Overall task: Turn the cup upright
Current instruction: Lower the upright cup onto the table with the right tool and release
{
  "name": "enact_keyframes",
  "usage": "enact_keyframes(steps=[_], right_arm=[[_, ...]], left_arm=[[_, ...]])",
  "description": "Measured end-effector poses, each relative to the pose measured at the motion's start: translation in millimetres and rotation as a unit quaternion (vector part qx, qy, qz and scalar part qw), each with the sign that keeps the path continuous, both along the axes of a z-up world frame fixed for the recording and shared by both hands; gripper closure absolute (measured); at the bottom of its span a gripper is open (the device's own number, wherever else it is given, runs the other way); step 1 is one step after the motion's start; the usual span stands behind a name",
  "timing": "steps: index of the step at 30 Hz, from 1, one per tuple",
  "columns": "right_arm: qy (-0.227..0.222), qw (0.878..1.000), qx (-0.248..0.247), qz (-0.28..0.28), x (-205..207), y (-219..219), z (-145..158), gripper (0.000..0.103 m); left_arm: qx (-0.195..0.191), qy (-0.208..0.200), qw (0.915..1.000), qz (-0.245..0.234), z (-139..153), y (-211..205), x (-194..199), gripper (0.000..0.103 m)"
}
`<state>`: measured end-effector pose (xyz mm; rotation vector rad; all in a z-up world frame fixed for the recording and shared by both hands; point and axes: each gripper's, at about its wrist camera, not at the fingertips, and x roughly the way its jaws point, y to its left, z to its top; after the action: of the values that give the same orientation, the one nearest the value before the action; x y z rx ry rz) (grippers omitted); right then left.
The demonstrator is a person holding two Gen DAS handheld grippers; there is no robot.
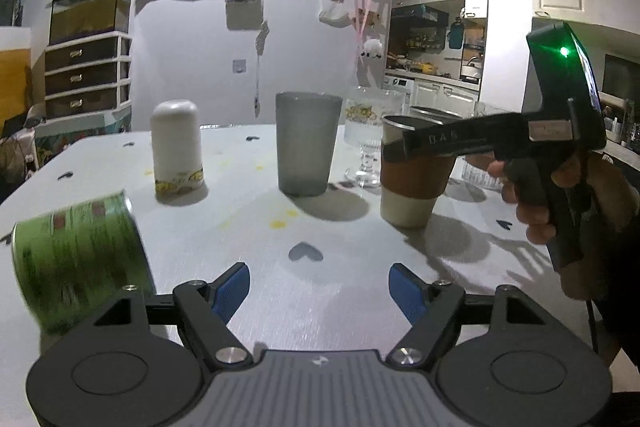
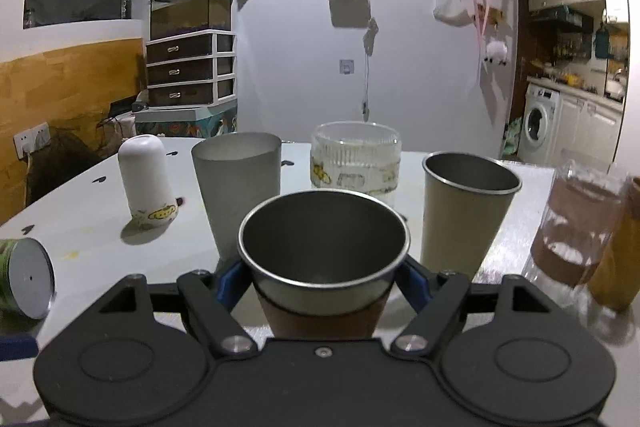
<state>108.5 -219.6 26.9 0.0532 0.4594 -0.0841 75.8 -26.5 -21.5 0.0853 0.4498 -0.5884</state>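
A steel cup with a brown sleeve [image 2: 324, 267] stands upright, mouth up, between the blue pads of my right gripper [image 2: 320, 281], which is shut on it. In the left wrist view the same cup [image 1: 414, 175] stands on the white table [image 1: 320, 299] with the right gripper's fingers [image 1: 452, 139] around its rim. My left gripper [image 1: 320, 291] is open and empty above the table's near part. A green cup [image 1: 76, 259] lies on its side at the left; it also shows in the right wrist view [image 2: 24, 279].
A white cup [image 1: 176, 151] stands upside down. A grey tumbler [image 1: 308, 143], a footed glass [image 1: 370, 135] and a steel cup [image 2: 466, 211] stand upright. A clear glass [image 2: 576, 223] and an amber cup [image 2: 618, 259] stand at the right edge.
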Motion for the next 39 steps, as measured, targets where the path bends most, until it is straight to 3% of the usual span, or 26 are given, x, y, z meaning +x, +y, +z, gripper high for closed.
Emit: enact_keyframes(steps=[16,25,29,39], right_arm=[[-0.032,0.999,0.019,0.002,-69,-12,17,0.016],[-0.038,0.999,-0.003,-0.023,-112,-18,5,0.008],[-0.045,0.999,-0.012,-0.027,-125,-16,0,0.002],[-0.061,0.996,-0.015,-0.057,-140,-21,1,0.000]], left_arm=[[-0.010,-0.054,0.9984,-0.009,24,-38,16,0.026],[-0.004,-0.070,0.9975,0.013,25,-48,19,0.021],[-0.004,-0.081,0.9964,0.025,26,-48,12,0.011],[-0.005,-0.101,0.9932,0.057,30,-45,-1,0.000]])
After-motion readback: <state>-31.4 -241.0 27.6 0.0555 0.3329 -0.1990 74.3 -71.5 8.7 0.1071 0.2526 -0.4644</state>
